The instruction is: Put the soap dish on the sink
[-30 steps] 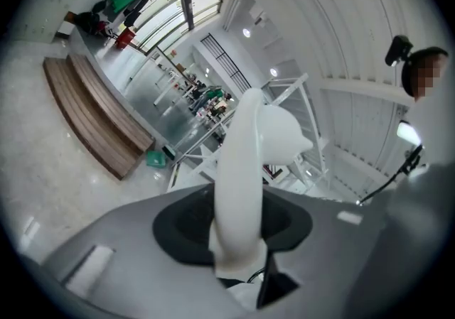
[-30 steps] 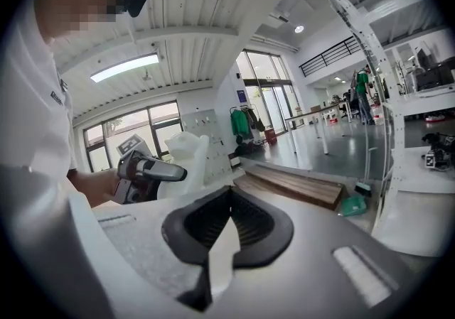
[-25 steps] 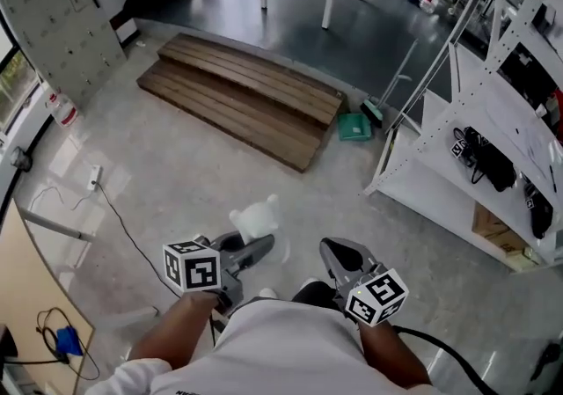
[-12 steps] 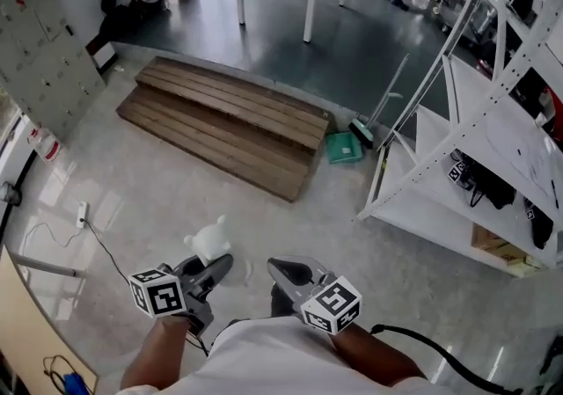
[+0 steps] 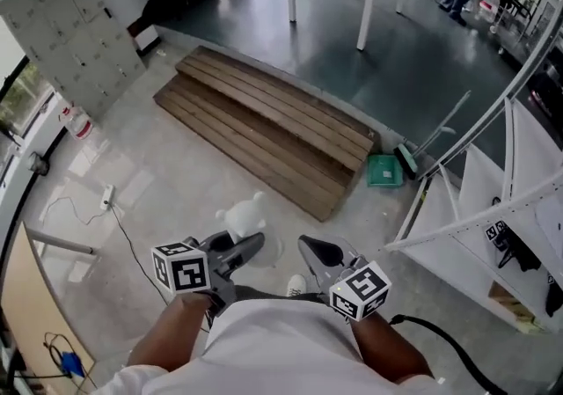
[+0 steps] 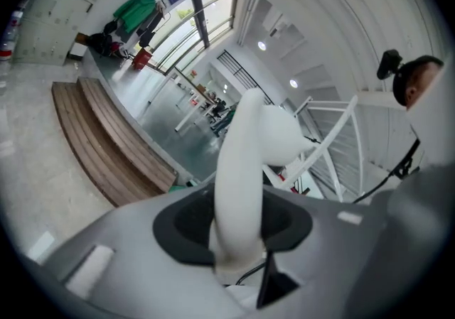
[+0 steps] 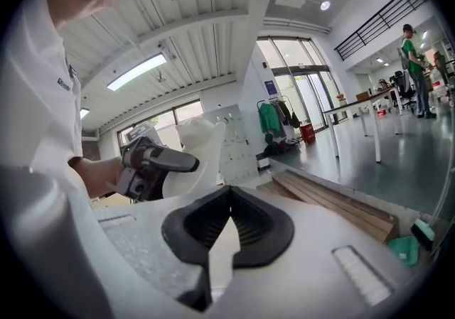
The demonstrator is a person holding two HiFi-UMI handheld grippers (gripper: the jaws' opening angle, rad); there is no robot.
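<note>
we have turned: the shelving (image 5: pixel 482 186) sits further right than a second ago. our left claw (image 5: pixel 249 244) clamps the white soap dish (image 5: pixel 244 215) in mid-air; our right claw (image 5: pixel 315 250) is closed, empty. no sink shows, so placing remains.

Shirt (image 5: pixel 281 345): white, short-sleeved
Left tool (image 5: pixel 244 246): grey, black pads
Right tool (image 5: pixel 315 250): same
Marker cubes (image 5: pixel 185 267): black-white, one per tool
Cable (image 5: pixel 444 345): black, lower right
</note>
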